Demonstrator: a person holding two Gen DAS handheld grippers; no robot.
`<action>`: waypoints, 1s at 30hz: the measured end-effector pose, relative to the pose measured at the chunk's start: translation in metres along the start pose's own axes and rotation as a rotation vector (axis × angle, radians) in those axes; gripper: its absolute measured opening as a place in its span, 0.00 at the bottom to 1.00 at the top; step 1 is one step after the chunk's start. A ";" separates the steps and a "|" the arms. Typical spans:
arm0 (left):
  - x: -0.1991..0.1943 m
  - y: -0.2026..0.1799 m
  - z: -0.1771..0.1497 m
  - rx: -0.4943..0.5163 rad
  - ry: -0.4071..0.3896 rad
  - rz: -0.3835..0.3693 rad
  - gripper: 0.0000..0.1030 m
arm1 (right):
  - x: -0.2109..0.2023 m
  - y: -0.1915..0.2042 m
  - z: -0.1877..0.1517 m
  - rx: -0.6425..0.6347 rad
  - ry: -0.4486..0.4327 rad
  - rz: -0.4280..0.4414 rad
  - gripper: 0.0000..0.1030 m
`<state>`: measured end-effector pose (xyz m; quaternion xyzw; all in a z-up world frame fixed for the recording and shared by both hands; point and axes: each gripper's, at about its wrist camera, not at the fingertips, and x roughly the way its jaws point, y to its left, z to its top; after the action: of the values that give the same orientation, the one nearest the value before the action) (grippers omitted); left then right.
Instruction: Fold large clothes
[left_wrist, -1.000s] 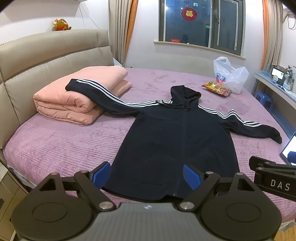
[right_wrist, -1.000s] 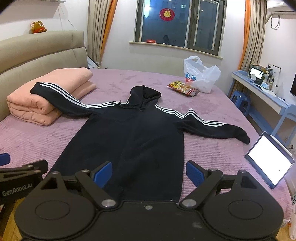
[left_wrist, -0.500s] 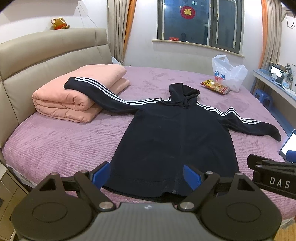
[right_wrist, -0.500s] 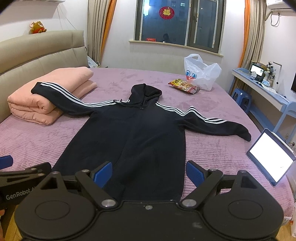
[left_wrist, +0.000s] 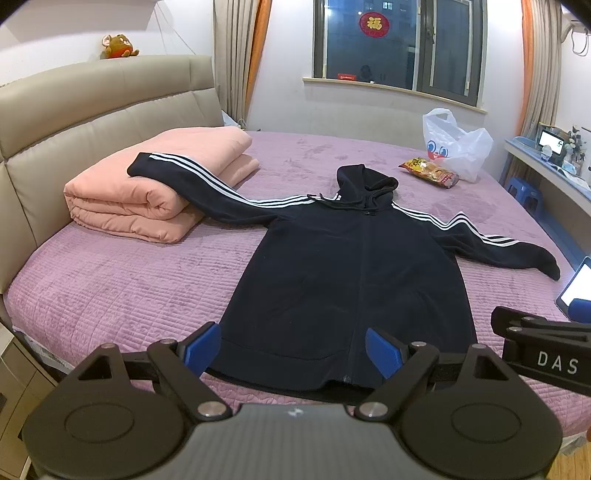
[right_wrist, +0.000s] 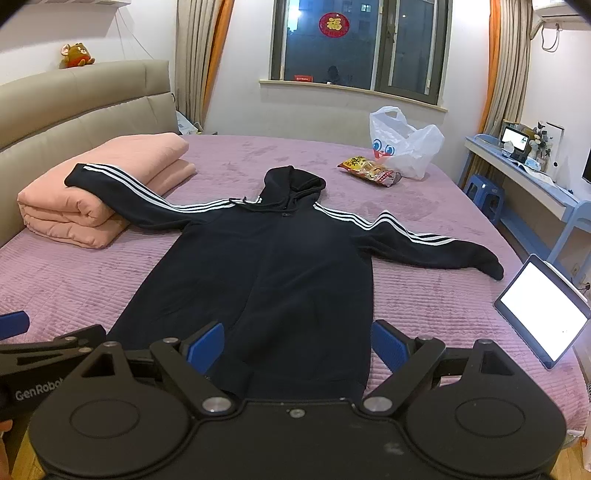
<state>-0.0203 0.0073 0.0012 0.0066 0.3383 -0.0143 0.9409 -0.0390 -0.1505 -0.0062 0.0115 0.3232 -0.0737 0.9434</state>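
A black hoodie (left_wrist: 343, 273) with white sleeve stripes lies flat, front up, on the purple bed (left_wrist: 110, 280), hood toward the window; it also shows in the right wrist view (right_wrist: 266, 273). Its left sleeve (left_wrist: 192, 181) rests on a folded pink quilt (left_wrist: 155, 184). Its right sleeve (left_wrist: 498, 247) lies spread on the bed. My left gripper (left_wrist: 293, 350) is open and empty, above the hem at the bed's near edge. My right gripper (right_wrist: 297, 345) is open and empty over the hem, beside the left one.
A white plastic bag (left_wrist: 454, 144) and a snack packet (left_wrist: 428, 171) lie at the far right of the bed. A lit tablet (right_wrist: 543, 314) lies at the bed's right edge. A beige headboard (left_wrist: 74, 110) stands at the left. A blue desk (right_wrist: 524, 173) and stool (right_wrist: 484, 195) stand at the right.
Both grippers have drawn back a little from the bed, so the hoodie sits slightly farther off and more of its hem shows. Both stay open. The hoodie has not moved.
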 end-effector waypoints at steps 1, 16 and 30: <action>0.000 0.000 0.000 0.000 0.000 -0.001 0.85 | 0.000 0.000 0.000 0.000 0.000 0.001 1.00; -0.003 0.006 -0.001 0.002 -0.011 -0.016 0.85 | -0.010 0.002 0.000 -0.013 -0.013 -0.002 1.00; -0.003 0.007 0.000 0.019 -0.022 -0.041 0.85 | -0.009 0.001 0.000 -0.015 -0.014 0.000 1.00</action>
<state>-0.0225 0.0144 0.0037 0.0085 0.3280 -0.0368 0.9439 -0.0463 -0.1483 -0.0003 0.0040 0.3173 -0.0712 0.9456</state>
